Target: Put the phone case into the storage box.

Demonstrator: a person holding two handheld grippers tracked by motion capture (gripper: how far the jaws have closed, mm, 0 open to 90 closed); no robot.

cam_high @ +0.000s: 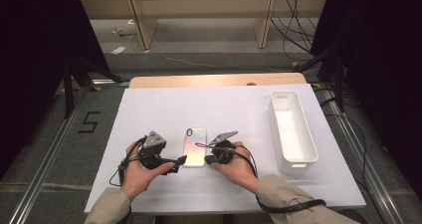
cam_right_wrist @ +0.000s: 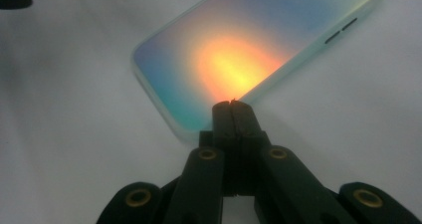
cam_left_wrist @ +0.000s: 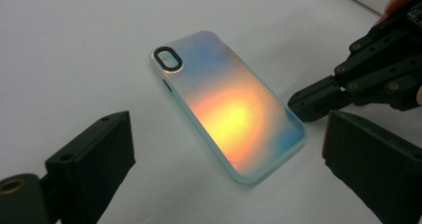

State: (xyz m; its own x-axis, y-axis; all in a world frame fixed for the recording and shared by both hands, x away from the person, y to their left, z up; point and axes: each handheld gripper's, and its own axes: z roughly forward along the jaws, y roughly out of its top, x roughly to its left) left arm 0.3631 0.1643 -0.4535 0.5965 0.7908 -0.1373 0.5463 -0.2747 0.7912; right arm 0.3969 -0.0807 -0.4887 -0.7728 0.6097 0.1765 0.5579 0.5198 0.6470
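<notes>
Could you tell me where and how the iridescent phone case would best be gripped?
Probably across its two long edges, near the middle. The phone case lies flat on the white table, so jaws should come from above, straddling its narrow width, clear of the camera cutout.

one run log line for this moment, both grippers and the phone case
left gripper: open, near phone case | right gripper: shut, tips at case edge | case: flat on white board | white bin: right side

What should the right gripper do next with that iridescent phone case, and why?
Probably nudge the shut right gripper a little further against the long edge of the phone case, which lies flat on the white table. Its closed tips sit right at that edge, while the left gripper stands open on the other side, ready to take it.
</notes>
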